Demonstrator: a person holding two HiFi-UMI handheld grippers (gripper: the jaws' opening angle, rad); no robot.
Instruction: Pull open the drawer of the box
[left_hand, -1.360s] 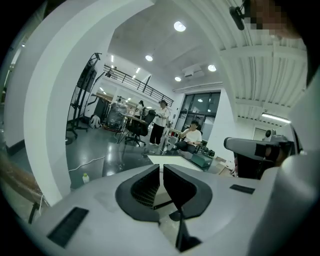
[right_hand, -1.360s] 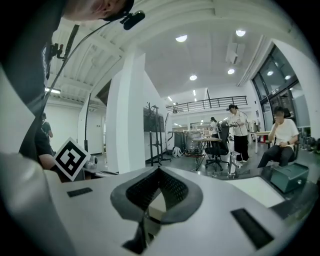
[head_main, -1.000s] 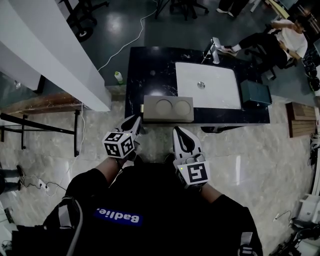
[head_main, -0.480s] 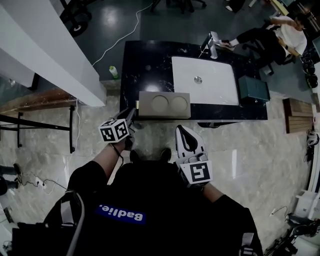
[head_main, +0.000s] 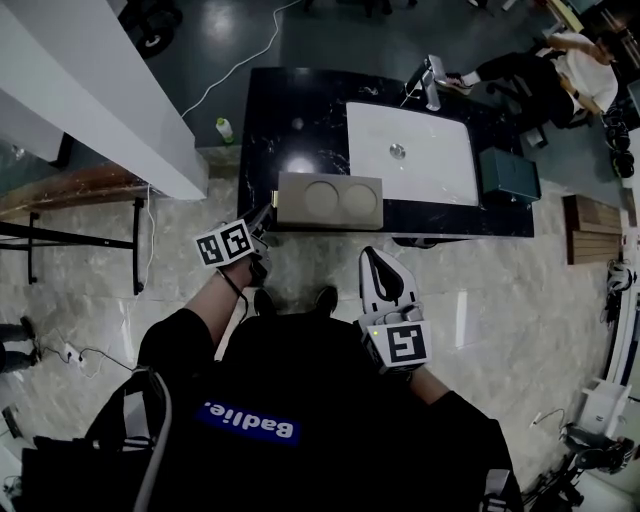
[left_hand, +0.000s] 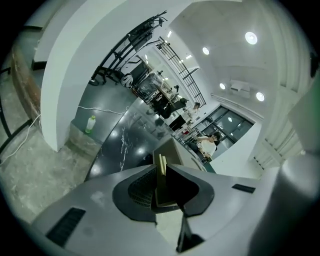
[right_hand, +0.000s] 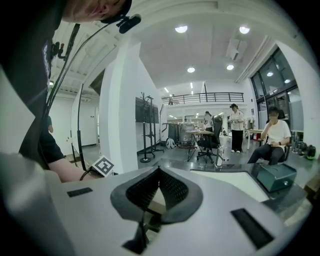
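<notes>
Beige and flat, the rectangular box (head_main: 330, 198) with two round recesses is seen at the near edge of the black marble table (head_main: 290, 110). Its thin pale drawer tab (left_hand: 161, 170) is pinched by the left gripper (head_main: 266, 220), seemingly ready for a pull; the right gripper (head_main: 376, 258), closed and empty, is held clear.

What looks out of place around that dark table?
Nothing is spilled or broken. The tan box sits square at the table's front edge, with the left claw closed on the handle at its left end. The only stray item is a small bottle on the floor beside the table.
</notes>
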